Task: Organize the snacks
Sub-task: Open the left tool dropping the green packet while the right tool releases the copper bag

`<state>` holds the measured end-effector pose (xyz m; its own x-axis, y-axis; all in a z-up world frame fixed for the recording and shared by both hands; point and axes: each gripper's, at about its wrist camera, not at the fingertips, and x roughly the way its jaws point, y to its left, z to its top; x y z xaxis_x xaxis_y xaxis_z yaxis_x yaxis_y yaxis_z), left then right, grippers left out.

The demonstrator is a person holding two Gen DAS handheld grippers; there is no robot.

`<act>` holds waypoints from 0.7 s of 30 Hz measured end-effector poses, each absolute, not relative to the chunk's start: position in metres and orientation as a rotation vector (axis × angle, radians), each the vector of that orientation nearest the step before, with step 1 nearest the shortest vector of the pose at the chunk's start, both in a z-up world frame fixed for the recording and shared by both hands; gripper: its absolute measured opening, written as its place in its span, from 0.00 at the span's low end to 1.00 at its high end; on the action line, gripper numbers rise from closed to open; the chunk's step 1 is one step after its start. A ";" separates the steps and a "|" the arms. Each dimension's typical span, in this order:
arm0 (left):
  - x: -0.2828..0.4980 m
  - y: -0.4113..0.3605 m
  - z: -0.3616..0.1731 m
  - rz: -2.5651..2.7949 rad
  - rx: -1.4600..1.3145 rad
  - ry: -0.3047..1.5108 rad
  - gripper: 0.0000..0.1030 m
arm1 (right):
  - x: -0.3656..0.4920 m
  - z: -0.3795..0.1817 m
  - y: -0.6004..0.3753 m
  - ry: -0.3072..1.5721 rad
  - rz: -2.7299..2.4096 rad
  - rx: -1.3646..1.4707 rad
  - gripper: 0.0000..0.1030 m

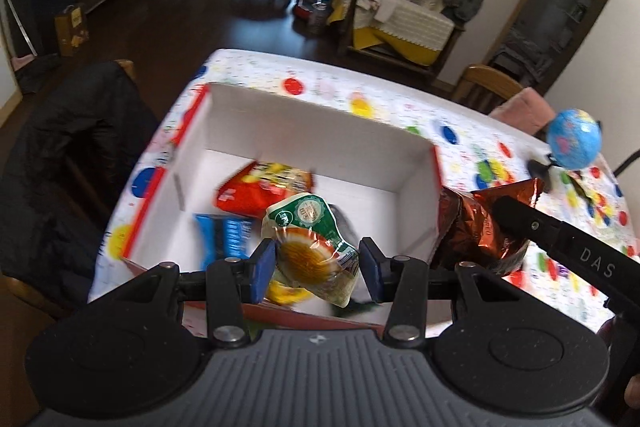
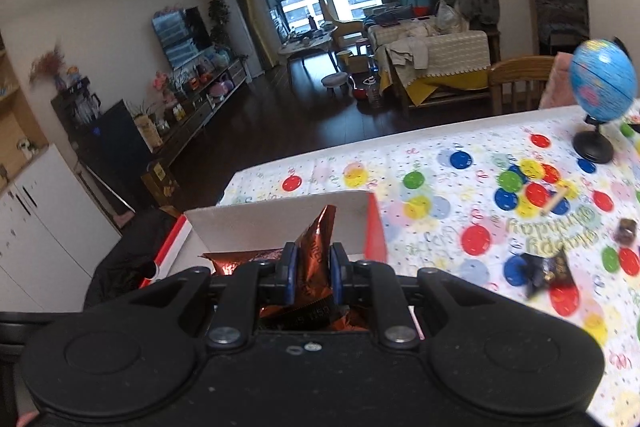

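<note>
Box (image 1: 320,131): white, red-edged, on your dotted tablecloth (image 1: 460,131) — red bag (image 1: 264,189) and blue packet (image 1: 224,233) lie inside.
Left gripper (image 1: 316,267): spread wide; green-white pack (image 1: 316,247) sits between the pads, contact unclear.
Right gripper (image 2: 311,273): clamped on copper foil bag (image 2: 316,243) — at box's right wall.
Globe (image 2: 604,81): far right.

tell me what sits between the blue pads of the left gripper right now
A green-and-clear snack pack, hanging over the white box between the open left gripper pads; the left wrist view shows it.
</note>
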<state>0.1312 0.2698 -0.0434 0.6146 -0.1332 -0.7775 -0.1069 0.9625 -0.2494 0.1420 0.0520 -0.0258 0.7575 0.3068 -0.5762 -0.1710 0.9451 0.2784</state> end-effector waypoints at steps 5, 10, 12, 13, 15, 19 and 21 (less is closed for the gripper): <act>0.145 0.289 -0.061 0.024 -0.269 0.946 0.43 | 0.159 -0.041 0.077 0.700 0.265 0.170 0.15; 0.158 0.301 -0.079 0.052 -0.250 0.988 0.43 | 0.169 -0.055 0.092 0.740 0.262 0.144 0.15; 0.162 0.304 -0.085 0.060 -0.239 1.000 0.43 | 0.170 -0.060 0.095 0.756 0.263 0.138 0.15; 0.164 0.304 -0.087 0.063 -0.236 1.005 0.43 | 0.171 -0.062 0.097 0.765 0.263 0.138 0.15; 0.168 0.304 -0.093 0.060 -0.223 1.016 0.43 | 0.173 -0.066 0.099 0.780 0.263 0.132 0.15; 0.175 0.301 -0.101 0.044 -0.191 1.041 0.44 | 0.174 -0.073 0.103 0.806 0.256 0.118 0.17; 0.177 0.298 -0.105 0.038 -0.175 1.053 0.44 | 0.174 -0.076 0.104 0.820 0.257 0.112 0.18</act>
